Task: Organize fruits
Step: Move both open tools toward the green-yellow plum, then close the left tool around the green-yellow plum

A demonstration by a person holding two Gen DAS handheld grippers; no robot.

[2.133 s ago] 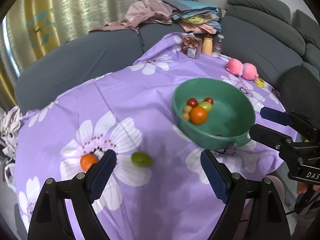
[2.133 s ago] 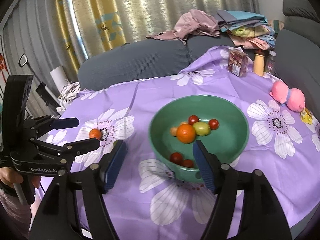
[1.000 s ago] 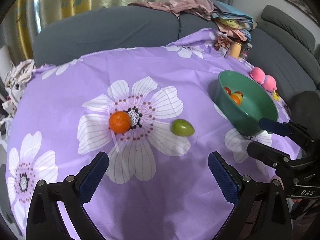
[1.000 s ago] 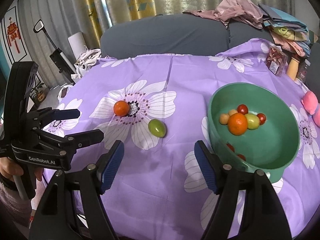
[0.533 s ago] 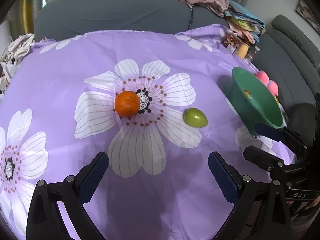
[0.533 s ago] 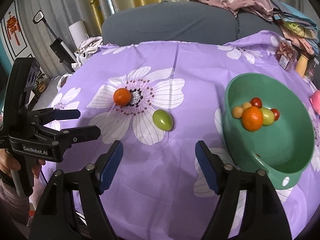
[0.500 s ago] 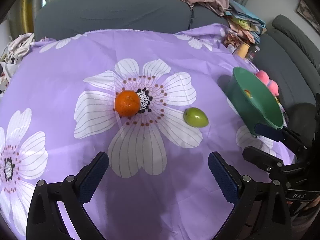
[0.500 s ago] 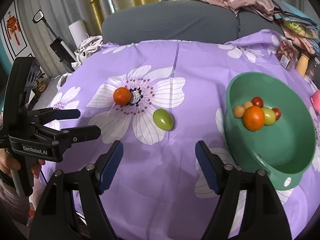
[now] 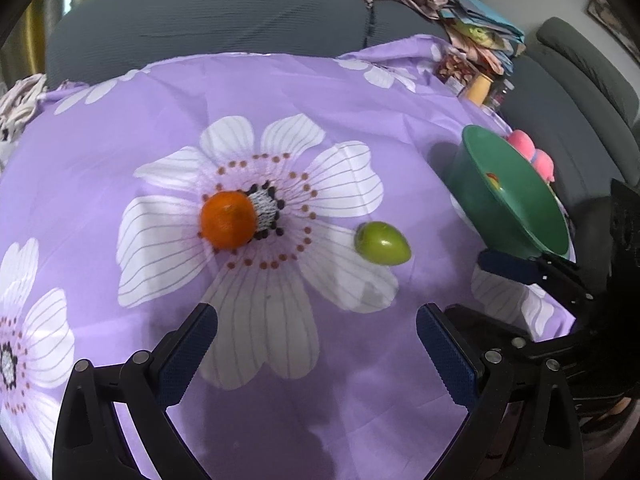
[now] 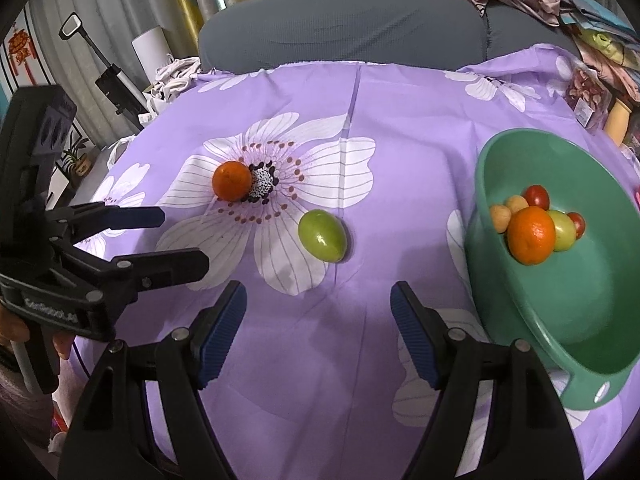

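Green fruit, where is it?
The green fruit lies on the purple cloth, between the orange and the green bowl.

We see bare purple cloth (image 10: 320, 360) between both wide-open grippers and the 2 loose fruits, orange (image 9: 229, 220) and green fruit (image 9: 383, 243), which lie apart. The green bowl (image 10: 516, 320) walls off the right; the left gripper (image 10: 180, 240) crowds the left.

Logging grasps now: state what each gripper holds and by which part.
Nothing is held. The left gripper and right gripper are both open and empty above the cloth, short of the orange and the green fruit.
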